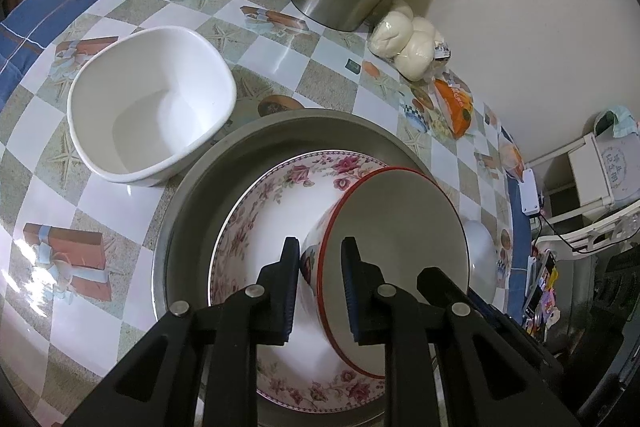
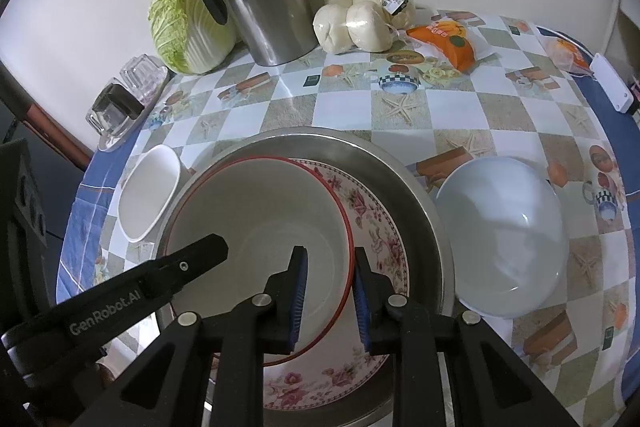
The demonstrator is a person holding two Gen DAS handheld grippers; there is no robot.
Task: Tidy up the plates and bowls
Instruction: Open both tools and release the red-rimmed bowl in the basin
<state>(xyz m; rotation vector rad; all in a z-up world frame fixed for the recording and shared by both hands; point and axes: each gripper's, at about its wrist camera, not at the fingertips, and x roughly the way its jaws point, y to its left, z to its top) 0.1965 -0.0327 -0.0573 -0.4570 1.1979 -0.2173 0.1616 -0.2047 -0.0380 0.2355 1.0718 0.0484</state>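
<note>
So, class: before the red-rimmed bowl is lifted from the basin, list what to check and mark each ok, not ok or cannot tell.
1. Left gripper shut on red-rimmed bowl rim: ok.
2. Right gripper shut on the opposite rim: ok.
3. Bowl level: not ok, tilted.
4. Floral plate underneath free of both grippers: cannot tell.
5. Square bowl outside basin: ok.
6. Round bowl outside basin: ok.

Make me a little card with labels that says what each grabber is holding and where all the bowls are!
left gripper: shut on the red-rimmed bowl's rim
right gripper: shut on the opposite rim of that bowl
red-rimmed bowl: over the floral plate
floral plate: inside the metal basin
square white bowl: on the table, one side of the basin
round white bowl: on the table, other side
</note>
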